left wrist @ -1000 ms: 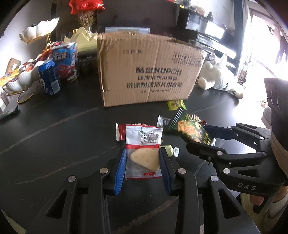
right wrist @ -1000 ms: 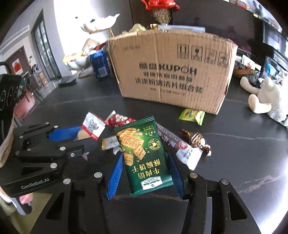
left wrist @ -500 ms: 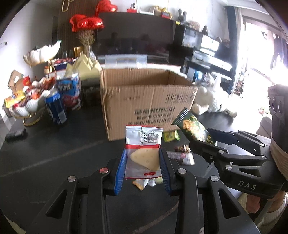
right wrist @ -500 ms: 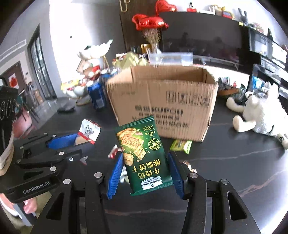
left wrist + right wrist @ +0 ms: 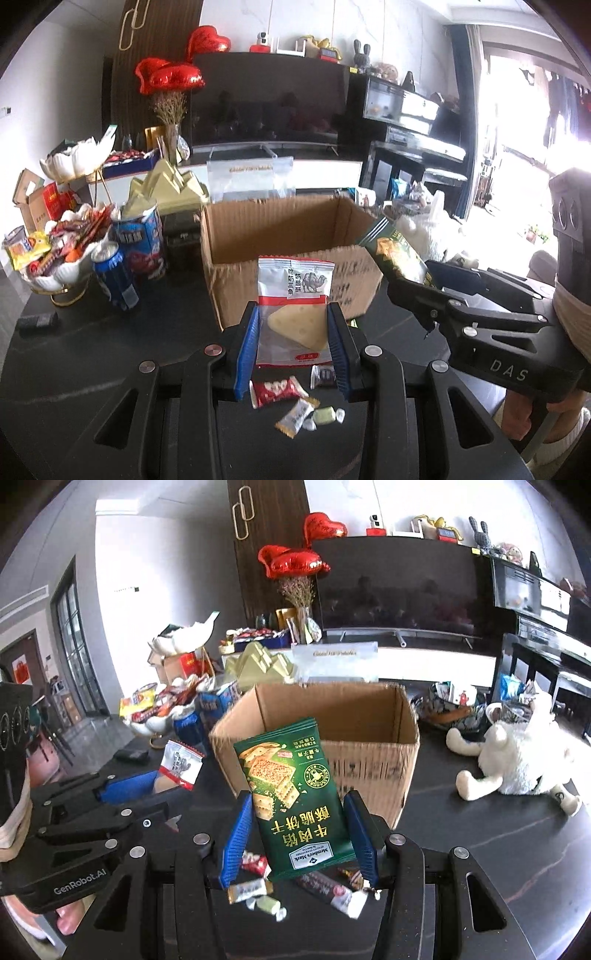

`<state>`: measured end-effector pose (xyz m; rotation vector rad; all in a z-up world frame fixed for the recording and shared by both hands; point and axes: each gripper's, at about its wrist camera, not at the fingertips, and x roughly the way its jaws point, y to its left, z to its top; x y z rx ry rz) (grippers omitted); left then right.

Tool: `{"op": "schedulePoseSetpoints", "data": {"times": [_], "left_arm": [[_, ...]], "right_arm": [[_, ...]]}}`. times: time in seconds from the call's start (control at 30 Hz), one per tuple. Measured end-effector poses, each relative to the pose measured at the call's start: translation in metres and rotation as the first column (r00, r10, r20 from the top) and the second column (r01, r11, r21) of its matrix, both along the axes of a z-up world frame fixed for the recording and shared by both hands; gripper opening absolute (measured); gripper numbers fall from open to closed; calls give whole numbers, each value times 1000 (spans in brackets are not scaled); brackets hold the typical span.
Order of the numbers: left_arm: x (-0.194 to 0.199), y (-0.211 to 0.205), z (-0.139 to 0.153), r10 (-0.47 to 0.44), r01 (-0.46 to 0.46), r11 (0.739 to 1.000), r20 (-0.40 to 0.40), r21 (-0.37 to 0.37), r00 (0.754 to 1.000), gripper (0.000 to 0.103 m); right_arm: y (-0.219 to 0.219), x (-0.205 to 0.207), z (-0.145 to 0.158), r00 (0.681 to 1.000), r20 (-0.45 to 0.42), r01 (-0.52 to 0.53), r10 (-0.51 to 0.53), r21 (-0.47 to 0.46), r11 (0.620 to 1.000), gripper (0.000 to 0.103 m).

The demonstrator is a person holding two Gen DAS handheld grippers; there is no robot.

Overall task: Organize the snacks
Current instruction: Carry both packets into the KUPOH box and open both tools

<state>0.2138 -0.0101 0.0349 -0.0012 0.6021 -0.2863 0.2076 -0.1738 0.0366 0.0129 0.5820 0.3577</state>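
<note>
Brown corrugated cardboard box (image 5: 291, 254), its top open, is the landmark in the left wrist view: in front of it the left gripper (image 5: 293, 341) has its blue-padded fingers (image 5: 246, 347) pressed on both sides of a clear and white snack packet with a wedge-shaped biscuit inside (image 5: 294, 314), held upright above the dark worktop (image 5: 92, 350). Below the packet, nearer the camera than the box, lie a red wrapped candy (image 5: 275, 392) and a pale green wrapped sweet (image 5: 327, 414). To the right of the box the right gripper (image 5: 421, 284) carries a green biscuit packet (image 5: 397, 253) near the box's right corner. Left of the box stand a blue drink can (image 5: 116, 277) and a white shell-shaped bowl heaped with snacks (image 5: 55, 254). In the right wrist view the right gripper (image 5: 297, 830) clamps the green biscuit packet (image 5: 291, 794) between its blue fingers (image 5: 236, 834), upright and slightly tilted, in front of the cardboard box (image 5: 332, 734). Left of the box, the left gripper (image 5: 147, 786) holds the white snack packet (image 5: 181, 764). A white plush toy (image 5: 517, 760) lies on the worktop (image 5: 480, 849) to the right of the box.
</note>
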Motion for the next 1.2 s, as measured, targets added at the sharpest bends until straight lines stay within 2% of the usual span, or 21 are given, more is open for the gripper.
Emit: {"op": "schedulePoseSetpoints", "data": {"times": [0.33,0.57,1.03,1.2], "left_arm": [[27,1,25,9,-9,1000,33,5,999,36],[57,-1,32,8,-8,1000,25,-3,1000,36],[120,-1,18,27,-27,1000,-19,-5,999,36],[139,0,12,51,-51,999,-27,-3,998,38]], "right_arm": [[4,23,27,999,38,10,-9,-18,1000,51],[3,53,38,999,37,16,-15,-19,1000,51],[7,116,23,1000,-6,20,-21,-59,998,51],[5,138,15,999,-25,33,-34,-38,999,52]]}}
